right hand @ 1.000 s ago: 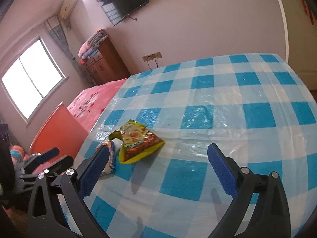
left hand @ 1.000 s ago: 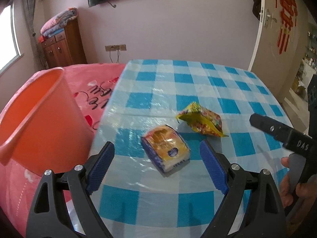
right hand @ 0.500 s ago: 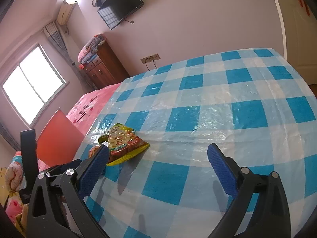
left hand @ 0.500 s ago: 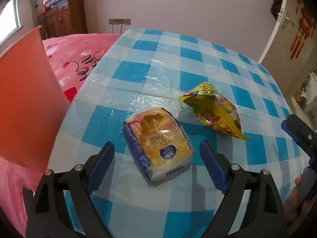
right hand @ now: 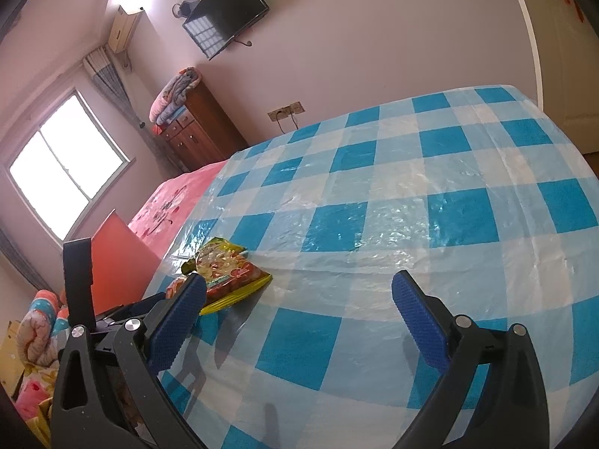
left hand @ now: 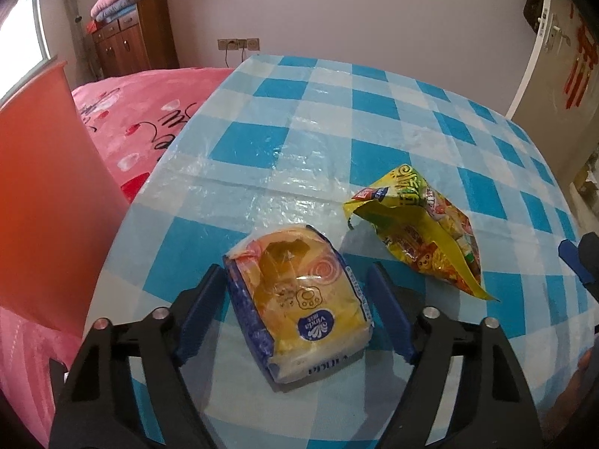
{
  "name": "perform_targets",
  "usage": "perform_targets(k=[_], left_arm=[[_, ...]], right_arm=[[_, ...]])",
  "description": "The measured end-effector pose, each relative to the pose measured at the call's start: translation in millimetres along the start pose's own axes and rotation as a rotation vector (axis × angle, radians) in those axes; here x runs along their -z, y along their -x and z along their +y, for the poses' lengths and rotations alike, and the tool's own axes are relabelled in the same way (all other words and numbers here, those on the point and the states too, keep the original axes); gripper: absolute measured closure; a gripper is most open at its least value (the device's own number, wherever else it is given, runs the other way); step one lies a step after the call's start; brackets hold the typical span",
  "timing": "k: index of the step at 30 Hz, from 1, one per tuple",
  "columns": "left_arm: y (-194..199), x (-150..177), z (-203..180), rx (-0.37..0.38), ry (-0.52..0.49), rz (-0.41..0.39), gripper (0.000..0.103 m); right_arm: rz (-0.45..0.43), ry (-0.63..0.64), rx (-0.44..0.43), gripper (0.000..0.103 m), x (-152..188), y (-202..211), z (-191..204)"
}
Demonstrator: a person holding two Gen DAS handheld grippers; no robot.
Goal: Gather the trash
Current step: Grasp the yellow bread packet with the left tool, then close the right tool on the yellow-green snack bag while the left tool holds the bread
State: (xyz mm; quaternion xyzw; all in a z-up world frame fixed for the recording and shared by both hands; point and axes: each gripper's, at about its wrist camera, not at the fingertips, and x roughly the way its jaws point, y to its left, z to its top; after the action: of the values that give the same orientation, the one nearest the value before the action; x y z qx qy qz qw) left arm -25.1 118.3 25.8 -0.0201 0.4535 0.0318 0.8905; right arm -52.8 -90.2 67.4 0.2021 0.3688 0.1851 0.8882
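On the checked counter [left hand: 284, 142], the tissue pack [left hand: 299, 303] is framed between the spread left tongs [left hand: 295, 314]; the right tongs [right hand: 310, 321] are held spread, beside the yellow snack wrapper [right hand: 228, 273].

left gripper [left hand: 295, 310] open astride tissue pack [left hand: 299, 307] | snack bag [left hand: 419, 232] just right | orange bin [left hand: 45, 205] left

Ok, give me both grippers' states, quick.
Left gripper: open, fingers either side of the tissue pack, not clamped.
Right gripper: open, holding nothing, above the table.
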Motion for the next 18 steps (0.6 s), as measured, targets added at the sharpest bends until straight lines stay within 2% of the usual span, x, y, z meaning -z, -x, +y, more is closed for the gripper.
perform_targets(k=[6,12,18], left_arm=[[0.4,-3.3,-6.5,0.027,-0.01,-0.003,0.042],[1.0,-0.9,-31.3,0.075,-0.066,-0.004,0.044],[6.7,8.3,-64.1,0.174,-0.131,0.0,0.044]], right_arm=[[-0.003,-0.01,-0.004,0.005,-1.6,1.9,-4.7],[0.007,-0.004,-0.002,0.005,-1.8,1.0,-6.6],[0.004,-0.003,0.005,0.005,-3.1,2.8,-10.4]])
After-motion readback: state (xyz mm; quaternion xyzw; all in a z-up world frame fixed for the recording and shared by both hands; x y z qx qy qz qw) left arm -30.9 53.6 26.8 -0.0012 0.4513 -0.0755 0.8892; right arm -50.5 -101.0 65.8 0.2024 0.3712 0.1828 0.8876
